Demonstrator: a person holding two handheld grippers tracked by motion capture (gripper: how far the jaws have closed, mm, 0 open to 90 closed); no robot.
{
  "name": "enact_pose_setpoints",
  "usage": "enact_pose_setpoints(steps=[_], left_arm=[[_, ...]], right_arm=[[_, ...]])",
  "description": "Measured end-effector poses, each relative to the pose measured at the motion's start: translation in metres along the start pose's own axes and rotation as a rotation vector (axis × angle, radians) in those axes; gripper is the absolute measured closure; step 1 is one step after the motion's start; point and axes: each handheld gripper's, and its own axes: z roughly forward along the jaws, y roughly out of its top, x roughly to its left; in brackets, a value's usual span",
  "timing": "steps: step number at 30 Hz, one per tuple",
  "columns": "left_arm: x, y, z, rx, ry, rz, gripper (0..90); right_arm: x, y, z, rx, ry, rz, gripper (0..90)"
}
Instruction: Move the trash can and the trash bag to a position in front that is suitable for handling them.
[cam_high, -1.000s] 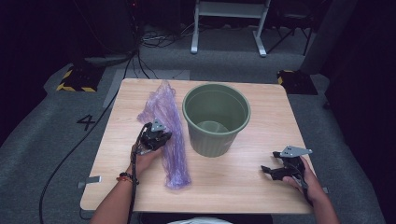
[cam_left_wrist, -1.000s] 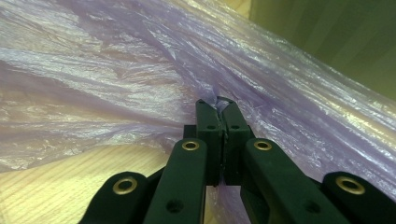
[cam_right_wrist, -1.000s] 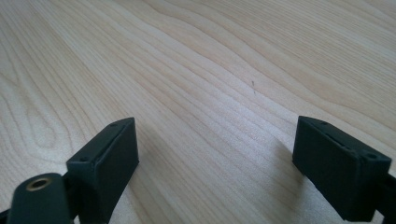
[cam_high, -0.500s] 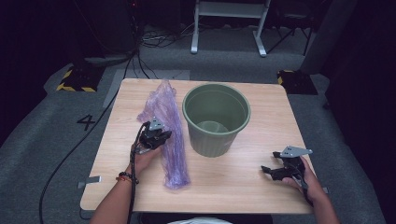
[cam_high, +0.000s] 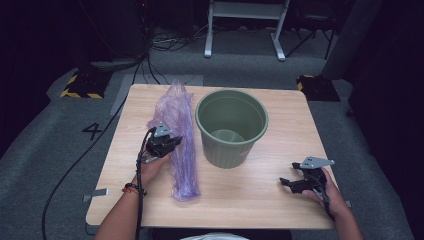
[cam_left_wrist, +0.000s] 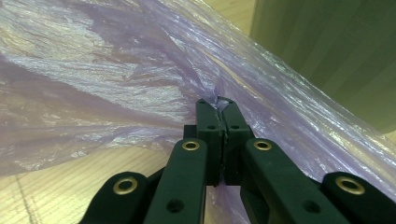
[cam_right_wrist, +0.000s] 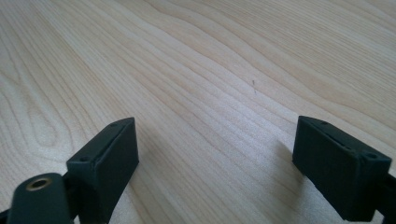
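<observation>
Wooden table (cam_high: 250, 200), light-grained, largest thing in the high view. On it, right of the middle, a green ribbed bin (cam_high: 231, 127), upright, mouth open upward. Just left of the bin, touching or nearly touching its wall, a purple plastic bag (cam_high: 177, 135), long and crumpled, stretched flat from the far edge of the table toward the near side. In the left gripper view, the same film (cam_left_wrist: 116, 84) spread across the wood, the bin's wall (cam_left_wrist: 336, 51) close behind at upper right. Left gripper (cam_high: 171, 145) low over the bag's middle, held in the person's left hand (cam_high: 150, 167); jaws clenched together, a pinch of the purple film caught between the tips (cam_left_wrist: 218, 103). Right gripper (cam_high: 289, 184) well apart from bag and bin, near the table's right near corner, held in the right hand (cam_high: 327, 192); jaws released, standing wide over bare wood (cam_right_wrist: 210, 93), nothing between them.
</observation>
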Motion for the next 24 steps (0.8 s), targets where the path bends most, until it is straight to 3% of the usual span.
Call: enact_pose_setpoints(steps=[24], left_arm=[[-0.003, 0.011, -0.021, -0.097, -0.001, -0.011, 88.9]], right_arm=[[0.0, 0.0, 0.0, 0.0, 0.0, 0.0, 14.0]])
